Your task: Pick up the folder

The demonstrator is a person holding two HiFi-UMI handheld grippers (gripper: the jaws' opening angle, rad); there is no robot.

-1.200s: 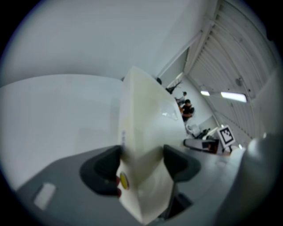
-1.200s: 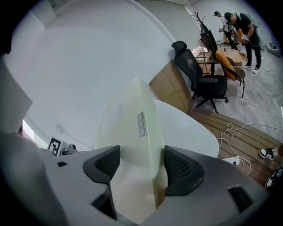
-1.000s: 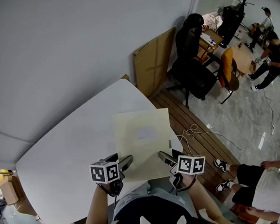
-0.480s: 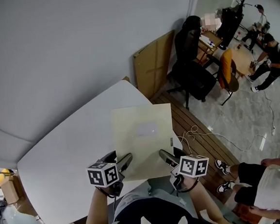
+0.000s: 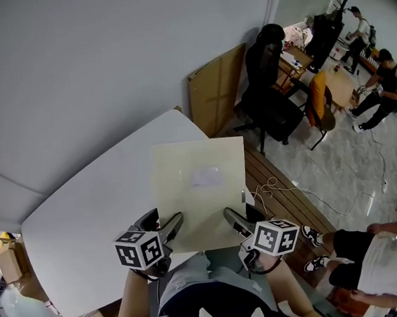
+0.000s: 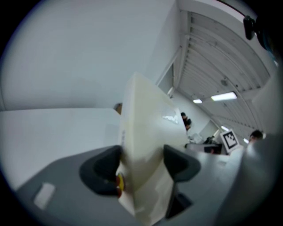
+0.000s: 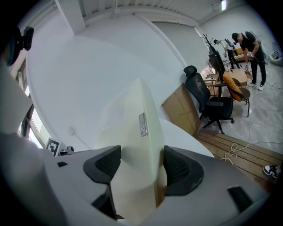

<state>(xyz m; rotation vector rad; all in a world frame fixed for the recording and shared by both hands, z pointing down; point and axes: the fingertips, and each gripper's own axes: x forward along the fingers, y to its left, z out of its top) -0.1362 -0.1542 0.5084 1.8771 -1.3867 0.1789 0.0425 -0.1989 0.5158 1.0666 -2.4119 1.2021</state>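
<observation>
We are lifting the cream folder point(image 5: 200, 192) higher than a second ago: it is now looming larger and squarer above the white tabletop point(image 5: 86, 212). We are handling one folder with two grippers. Our left gripper point(image 5: 171, 226) is clamping its near left corner, jaws pressed onto both faces. Our right gripper point(image 5: 231, 219) is pinching the near right corner the same way. Past the tabletop, one cardboard sheet point(image 5: 219, 90) is leaning against the wall beside one black office chair point(image 5: 270, 93).
</observation>
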